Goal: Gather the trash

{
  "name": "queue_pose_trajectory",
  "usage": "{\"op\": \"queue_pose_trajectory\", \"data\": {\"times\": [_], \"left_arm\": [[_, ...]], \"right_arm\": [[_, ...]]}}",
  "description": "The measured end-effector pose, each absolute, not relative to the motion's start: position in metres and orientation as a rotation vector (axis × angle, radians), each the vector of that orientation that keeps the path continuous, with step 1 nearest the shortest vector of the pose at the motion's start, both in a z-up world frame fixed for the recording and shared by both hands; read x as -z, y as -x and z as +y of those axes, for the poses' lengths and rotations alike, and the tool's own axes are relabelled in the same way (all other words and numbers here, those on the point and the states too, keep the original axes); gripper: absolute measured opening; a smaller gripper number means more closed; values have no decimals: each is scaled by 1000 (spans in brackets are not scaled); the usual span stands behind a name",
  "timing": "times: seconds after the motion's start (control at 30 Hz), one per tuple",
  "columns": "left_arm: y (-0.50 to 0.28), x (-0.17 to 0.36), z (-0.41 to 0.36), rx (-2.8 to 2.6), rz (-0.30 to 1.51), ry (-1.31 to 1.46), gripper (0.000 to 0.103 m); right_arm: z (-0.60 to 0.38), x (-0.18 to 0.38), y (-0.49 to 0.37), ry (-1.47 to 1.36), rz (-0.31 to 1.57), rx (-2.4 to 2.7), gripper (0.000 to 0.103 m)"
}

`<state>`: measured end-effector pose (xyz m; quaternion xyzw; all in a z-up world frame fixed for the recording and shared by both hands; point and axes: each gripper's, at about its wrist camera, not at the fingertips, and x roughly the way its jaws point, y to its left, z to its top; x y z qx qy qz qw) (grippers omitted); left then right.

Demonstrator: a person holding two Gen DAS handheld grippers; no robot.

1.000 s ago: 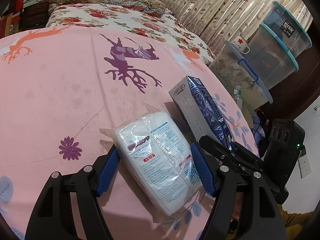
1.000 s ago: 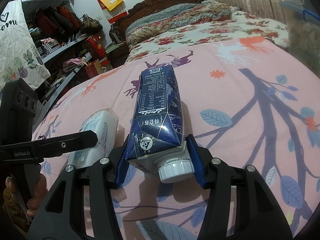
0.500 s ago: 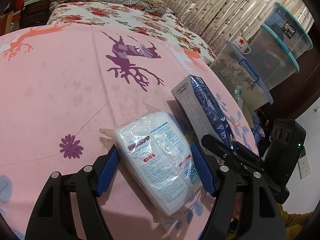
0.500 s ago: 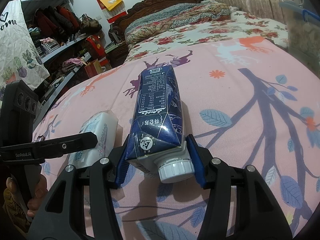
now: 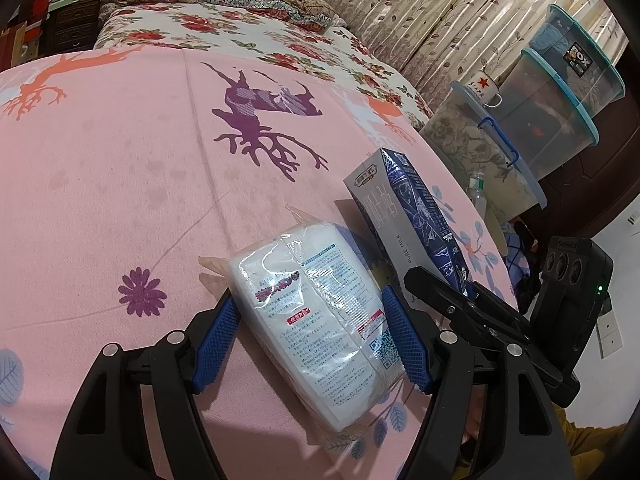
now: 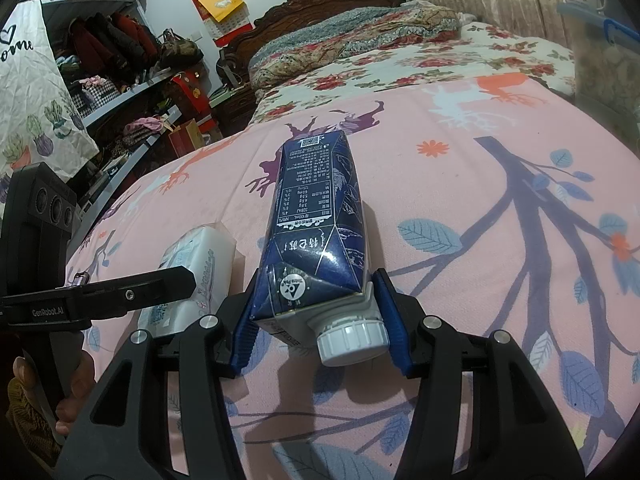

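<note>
A white tissue pack in clear wrap lies between the blue pads of my left gripper, which is shut on it just above the pink bedspread. A dark blue milk carton with a white cap is held by my right gripper, shut on its capped end. The carton also shows in the left wrist view, right of the tissue pack. The tissue pack also shows in the right wrist view, left of the carton, with the left gripper's finger across it.
A floral quilt and pillows lie at the bed's far end. Stacked clear storage bins with a star mug stand right of the bed. Cluttered shelves and a wooden headboard stand at the left and back.
Both grippers stay shut on their items. The left wrist view has shifted slightly, so the bedspread pattern sits a little lower in the frame; the right view is nearly unchanged.
</note>
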<state>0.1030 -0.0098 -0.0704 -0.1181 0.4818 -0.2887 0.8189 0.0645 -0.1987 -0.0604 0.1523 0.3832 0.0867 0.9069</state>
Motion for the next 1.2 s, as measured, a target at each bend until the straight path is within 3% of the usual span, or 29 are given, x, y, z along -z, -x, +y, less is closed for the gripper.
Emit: {"op": "queue_pose_trajectory", "data": {"times": [0.67,1.2], "left_arm": [[-105,25,-23,689,958,268,66],[-127,-28,-184,921,936,61,67]], "right_arm": [[-230,30,-50,-412,666,-189,55],[-349,13,-4,-512,515,16,55]]}}
